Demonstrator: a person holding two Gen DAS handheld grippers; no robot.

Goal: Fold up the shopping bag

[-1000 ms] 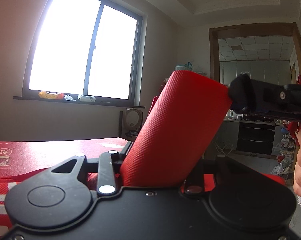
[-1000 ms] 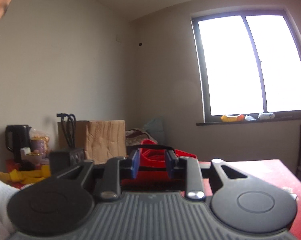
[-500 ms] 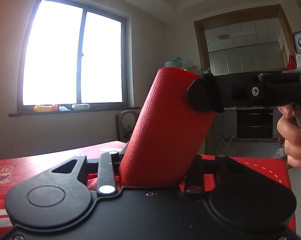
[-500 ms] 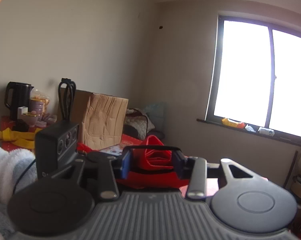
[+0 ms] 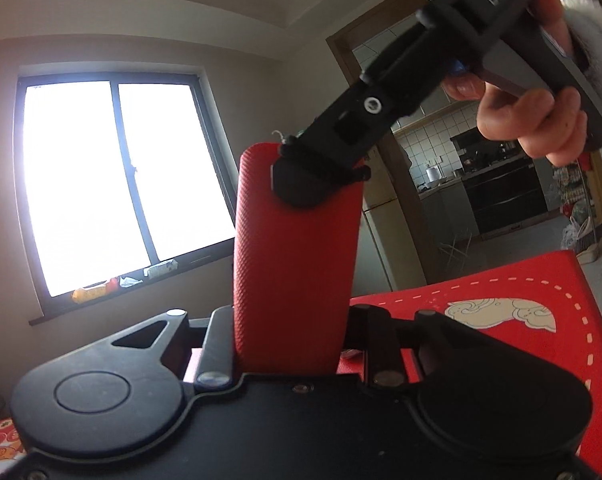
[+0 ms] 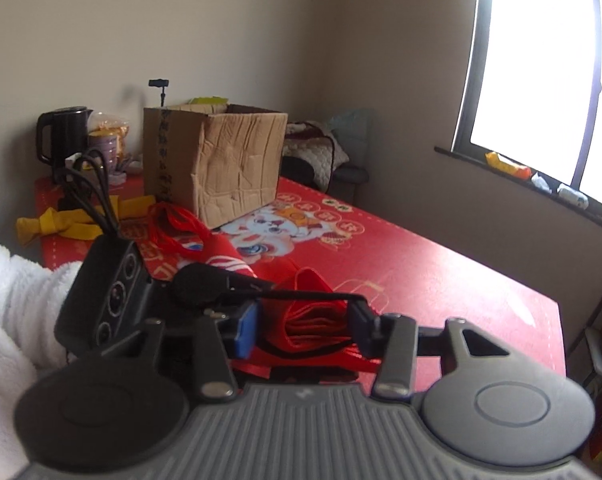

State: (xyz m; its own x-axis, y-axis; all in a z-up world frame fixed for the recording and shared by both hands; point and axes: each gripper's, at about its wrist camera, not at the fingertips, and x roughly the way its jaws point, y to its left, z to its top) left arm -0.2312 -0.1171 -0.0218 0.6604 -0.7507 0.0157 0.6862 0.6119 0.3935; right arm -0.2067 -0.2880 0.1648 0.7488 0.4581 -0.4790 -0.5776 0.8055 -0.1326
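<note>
Hidden: my left claw (image 5: 289, 334) fingertips, covered by the bag's red fabric.
Left claw: closed on the upright folded shopping bag (image 5: 295, 264).
Right claw (image 6: 303, 330): fingers spread around the bag's top end; grip unclear.
Bag: lifted above the red table (image 6: 441, 276).

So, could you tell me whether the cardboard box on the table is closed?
No, the cardboard box stands with its top flaps open.
</note>
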